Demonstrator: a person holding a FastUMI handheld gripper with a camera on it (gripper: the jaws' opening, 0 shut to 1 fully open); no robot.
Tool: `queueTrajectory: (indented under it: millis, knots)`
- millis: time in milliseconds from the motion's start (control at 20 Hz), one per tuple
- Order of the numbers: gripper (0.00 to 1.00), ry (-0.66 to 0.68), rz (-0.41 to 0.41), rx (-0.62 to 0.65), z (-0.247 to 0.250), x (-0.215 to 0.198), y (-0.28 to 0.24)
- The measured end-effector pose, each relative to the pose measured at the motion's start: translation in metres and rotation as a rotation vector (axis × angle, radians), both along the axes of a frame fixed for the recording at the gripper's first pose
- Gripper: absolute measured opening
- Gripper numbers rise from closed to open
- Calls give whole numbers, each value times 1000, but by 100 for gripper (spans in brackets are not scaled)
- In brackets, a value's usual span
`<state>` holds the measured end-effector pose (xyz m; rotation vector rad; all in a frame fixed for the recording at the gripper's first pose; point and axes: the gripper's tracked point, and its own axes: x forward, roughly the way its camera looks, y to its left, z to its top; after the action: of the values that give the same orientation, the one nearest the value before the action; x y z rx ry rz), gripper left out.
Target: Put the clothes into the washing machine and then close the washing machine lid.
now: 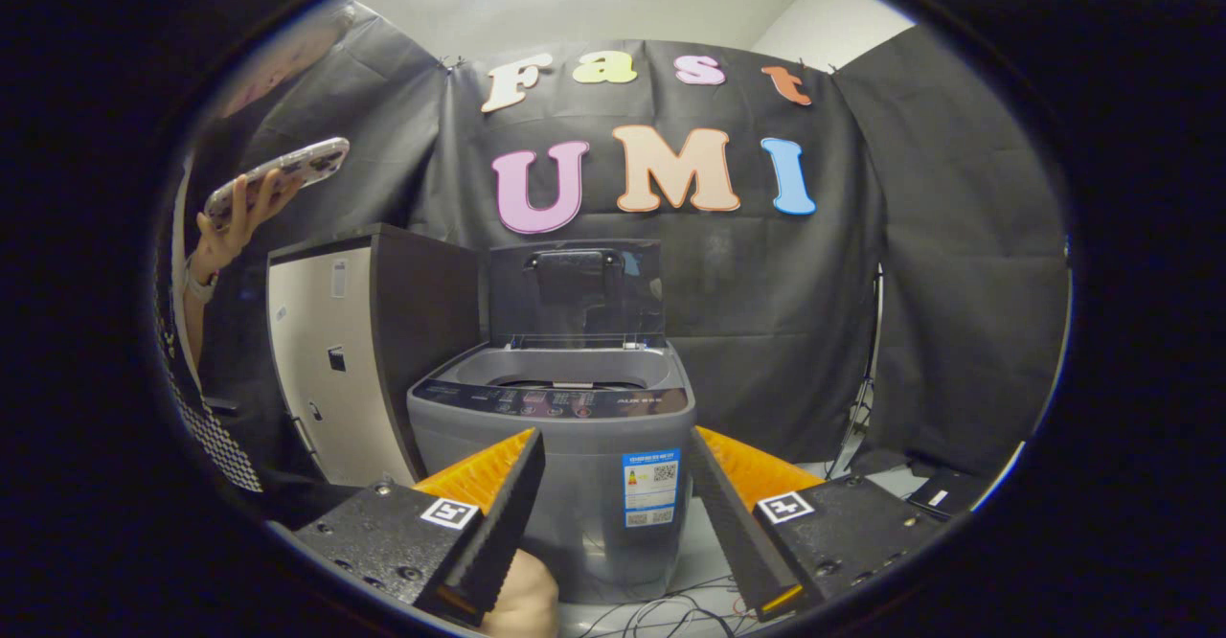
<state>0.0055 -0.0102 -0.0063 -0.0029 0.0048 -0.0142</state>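
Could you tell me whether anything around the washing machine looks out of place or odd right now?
Nothing looks damaged or spilled. The washing machine stands level with its lid upright and open. The gripper is open with nothing between its fingers. One oddity: a person's hand holds up a phone beside the cabinet.

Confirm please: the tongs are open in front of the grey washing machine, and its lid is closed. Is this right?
Not quite. The gripper view shows the lid standing open, raised behind the tub. The rest holds: the tongs are open in front of the grey washing machine, gripping nothing.
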Motion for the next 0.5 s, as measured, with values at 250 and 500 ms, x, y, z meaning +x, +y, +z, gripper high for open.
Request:
queueTrajectory:
  millis: [250, 500]
  knots:
    - [91, 0, 0, 0, 0, 0, 0]
    - [91, 0, 0, 0, 5, 0, 1]
